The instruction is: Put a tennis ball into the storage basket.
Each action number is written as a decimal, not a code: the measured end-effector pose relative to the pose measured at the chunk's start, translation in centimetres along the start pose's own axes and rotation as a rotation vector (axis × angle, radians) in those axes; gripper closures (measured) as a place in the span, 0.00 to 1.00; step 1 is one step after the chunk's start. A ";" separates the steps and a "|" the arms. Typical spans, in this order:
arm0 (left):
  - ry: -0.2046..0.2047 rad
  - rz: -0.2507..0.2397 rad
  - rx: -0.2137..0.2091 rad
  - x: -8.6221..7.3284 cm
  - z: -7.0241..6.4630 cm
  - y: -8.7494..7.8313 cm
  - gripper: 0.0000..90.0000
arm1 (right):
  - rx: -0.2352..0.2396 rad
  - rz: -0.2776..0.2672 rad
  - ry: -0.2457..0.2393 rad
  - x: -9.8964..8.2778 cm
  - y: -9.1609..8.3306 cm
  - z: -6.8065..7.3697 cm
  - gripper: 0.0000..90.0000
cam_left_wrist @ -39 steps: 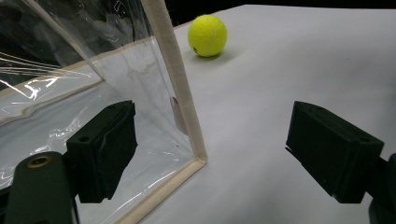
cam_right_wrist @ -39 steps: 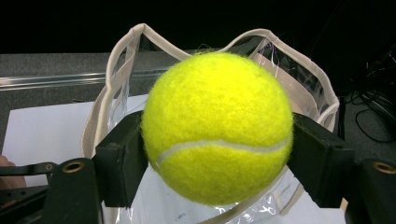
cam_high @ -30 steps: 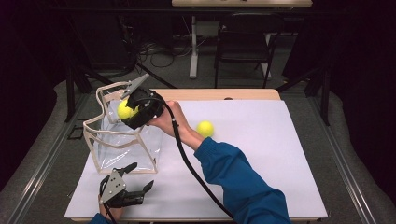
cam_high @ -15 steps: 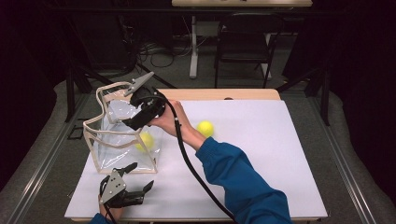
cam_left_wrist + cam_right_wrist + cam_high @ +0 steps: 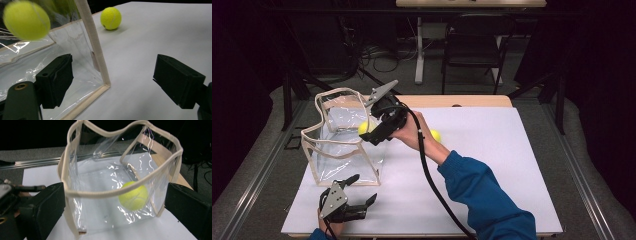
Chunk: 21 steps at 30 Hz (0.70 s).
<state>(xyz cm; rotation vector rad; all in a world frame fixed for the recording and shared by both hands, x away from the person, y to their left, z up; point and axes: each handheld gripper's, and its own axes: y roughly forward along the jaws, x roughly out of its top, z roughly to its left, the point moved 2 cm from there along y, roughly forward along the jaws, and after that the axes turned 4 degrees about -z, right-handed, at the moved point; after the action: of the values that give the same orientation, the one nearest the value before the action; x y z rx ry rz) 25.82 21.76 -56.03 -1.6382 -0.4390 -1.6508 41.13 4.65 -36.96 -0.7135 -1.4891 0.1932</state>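
Note:
A clear plastic bag (image 5: 339, 142) with beige trim stands open at the table's left. One yellow tennis ball (image 5: 364, 127) is inside it, blurred in the left gripper view (image 5: 26, 20) and low in the bag (image 5: 120, 192) in the right gripper view (image 5: 133, 195). My right gripper (image 5: 373, 136) hangs at the bag's right rim; its jaws have just been opening and stand wide with nothing between the pads. A second ball (image 5: 435, 135) lies on the table behind the right hand (image 5: 110, 18). My left gripper (image 5: 360, 191) rests open by the bag's near corner (image 5: 93, 50).
The white tabletop (image 5: 492, 165) stretches to the right of the bag. The right gripper's black cable (image 5: 432, 185) trails across it along the blue sleeve. Chairs and desk legs stand on the floor beyond the far edge.
A second ago the right gripper held the ball over the bag. It let go, the ball fell into the bag, and the gripper has drawn back to the right. The left gripper kept still.

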 end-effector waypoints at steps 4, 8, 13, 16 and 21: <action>0.002 0.001 0.000 0.0 0.0 0.1 0.18 | -0.003 0.009 0.009 -1.3 -0.6 -0.3 0.02; 0.003 0.003 0.001 0.0 0.0 0.1 0.18 | -0.002 0.013 0.016 -2.3 -1.1 -0.4 0.01; 0.003 0.003 0.001 0.0 0.0 0.0 0.18 | -0.009 0.022 0.039 -3.9 -1.6 -0.7 0.01; 0.003 0.001 0.002 0.0 0.0 0.1 0.18 | -0.014 0.032 0.050 -4.9 -1.9 -0.7 0.00; 0.003 0.001 0.004 0.0 0.0 0.1 0.18 | -0.015 0.038 0.066 -6.6 -2.4 -0.7 0.00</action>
<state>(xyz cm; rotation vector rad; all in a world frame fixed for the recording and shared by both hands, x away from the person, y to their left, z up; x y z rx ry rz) 25.84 21.71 -56.07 -1.6328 -0.4389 -1.6505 40.31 -0.94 -41.17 -0.7543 -1.4167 0.1858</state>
